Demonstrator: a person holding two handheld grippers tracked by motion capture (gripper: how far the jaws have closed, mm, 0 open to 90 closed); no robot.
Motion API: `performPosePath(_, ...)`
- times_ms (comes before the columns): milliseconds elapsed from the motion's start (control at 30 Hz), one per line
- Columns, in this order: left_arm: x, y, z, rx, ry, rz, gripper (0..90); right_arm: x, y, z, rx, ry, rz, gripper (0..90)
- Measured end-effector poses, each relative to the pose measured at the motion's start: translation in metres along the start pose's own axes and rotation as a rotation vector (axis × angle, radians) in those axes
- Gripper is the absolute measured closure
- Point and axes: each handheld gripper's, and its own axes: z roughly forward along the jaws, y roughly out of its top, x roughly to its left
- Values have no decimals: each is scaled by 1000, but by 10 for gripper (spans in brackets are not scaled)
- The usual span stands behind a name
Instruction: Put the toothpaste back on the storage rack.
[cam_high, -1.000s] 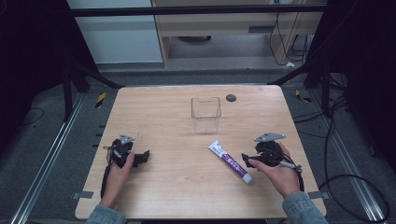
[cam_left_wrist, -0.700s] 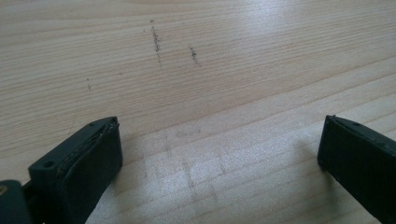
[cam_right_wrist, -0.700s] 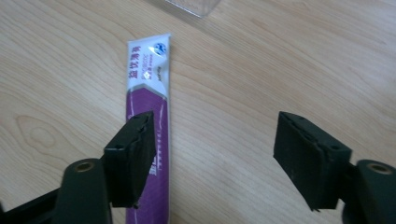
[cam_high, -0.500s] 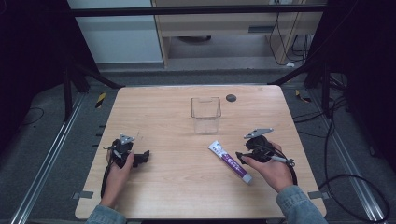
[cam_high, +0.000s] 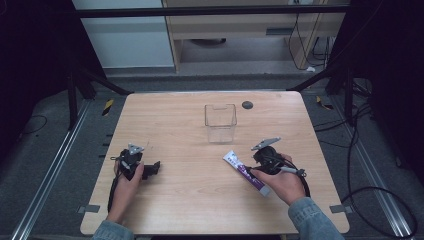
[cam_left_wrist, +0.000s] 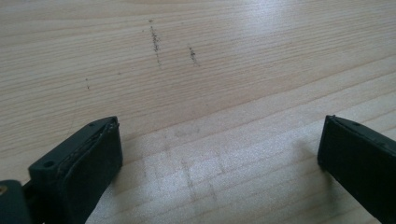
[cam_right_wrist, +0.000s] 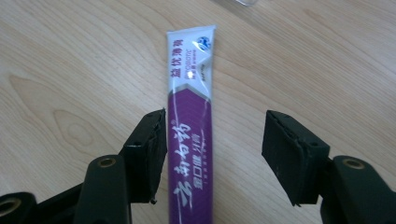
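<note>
A purple and white toothpaste tube (cam_high: 246, 172) lies flat on the wooden table (cam_high: 190, 200), right of centre. My right gripper (cam_high: 254, 166) hovers over its middle, open. In the right gripper view the tube (cam_right_wrist: 189, 135) runs up between the jaws, close to the left jaw, with a gap to the right one. My left gripper (cam_high: 152, 169) rests at the table's left side. Its jaws stand wide apart in the left gripper view (cam_left_wrist: 219, 154), with only bare wood between them.
A clear plastic box (cam_high: 220, 122) stands upright at the table's middle, beyond the tube. A small dark round disc (cam_high: 247, 104) lies near the far edge. Cables trail from both grippers toward the near edge.
My right gripper has moved left and forward from beside the tube's cap end to over the tube's middle. The left gripper has stayed still.
</note>
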Motion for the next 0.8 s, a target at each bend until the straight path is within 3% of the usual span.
performPosePath(367,0,-2,-2,1,-6,5,0,13,13,17,39,18,-52,452)
performPosePath(567,0,-2,-2,2,-6,5,0,16,18,27,69,25,-49,527)
performPosePath(800,0,-2,-2,1,-7,5,0,20,21,35,94,34,-55,517)
